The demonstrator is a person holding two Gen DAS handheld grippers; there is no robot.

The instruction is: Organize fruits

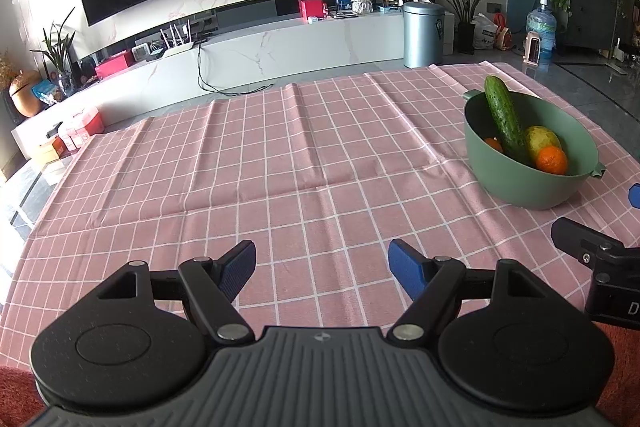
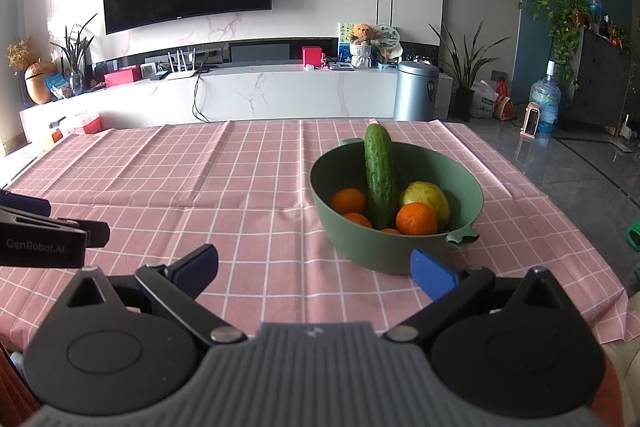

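Note:
A green bowl (image 2: 384,251) stands on the pink checked tablecloth (image 2: 200,187). It holds a cucumber (image 2: 379,179) leaning upright, several oranges (image 2: 416,219) and a yellow-green fruit (image 2: 430,197). The bowl also shows at the right in the left wrist view (image 1: 516,183), with the cucumber (image 1: 505,119) and an orange (image 1: 552,159). My right gripper (image 2: 314,269) is open and empty, just in front of the bowl. My left gripper (image 1: 322,265) is open and empty over bare cloth, left of the bowl.
The table's far edge (image 2: 280,123) faces a white TV cabinet (image 2: 280,95) and a grey bin (image 2: 414,91). The table's right edge drops to a grey floor (image 2: 580,179). The right gripper's body (image 1: 600,267) shows at the left wrist view's right edge.

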